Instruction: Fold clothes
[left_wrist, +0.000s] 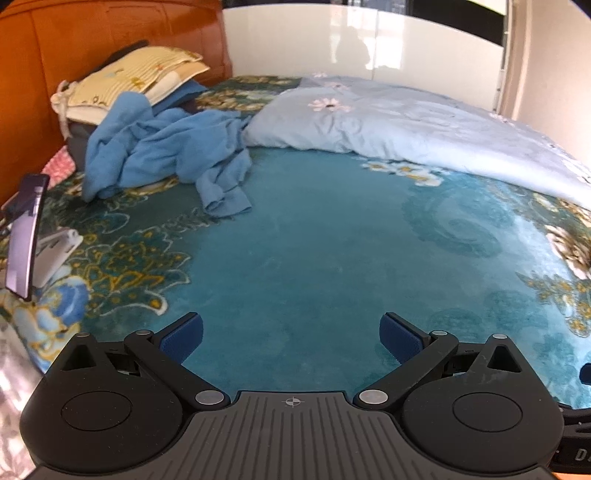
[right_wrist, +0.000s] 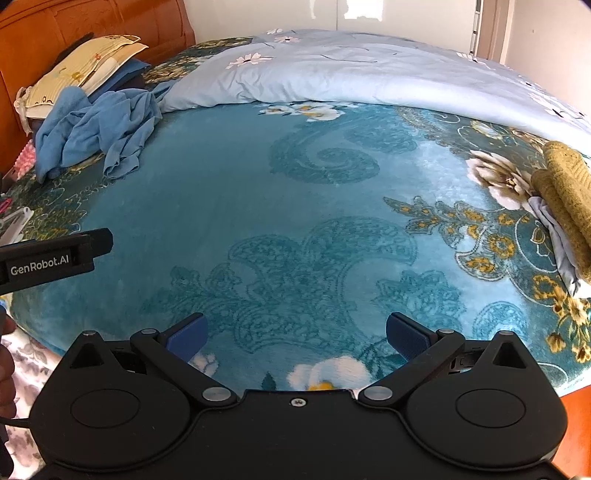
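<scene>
A crumpled blue garment (left_wrist: 166, 147) lies in a heap at the far left of the bed, against the pillows; it also shows in the right wrist view (right_wrist: 96, 129). My left gripper (left_wrist: 291, 338) is open and empty, low over the teal blanket (left_wrist: 314, 258) near the bed's front edge, well short of the garment. My right gripper (right_wrist: 295, 338) is open and empty, also over the teal blanket (right_wrist: 240, 206) near its front edge. The left gripper's body (right_wrist: 55, 258) shows at the left of the right wrist view. Folded mustard and grey cloth (right_wrist: 565, 206) lies at the right.
A pale blue floral duvet (left_wrist: 406, 122) is bunched along the far side of the bed. Yellow pillows (left_wrist: 136, 77) lean on the orange headboard (left_wrist: 74, 44). A phone on a stand (left_wrist: 26, 236) stands at the left edge. White wall panels are behind.
</scene>
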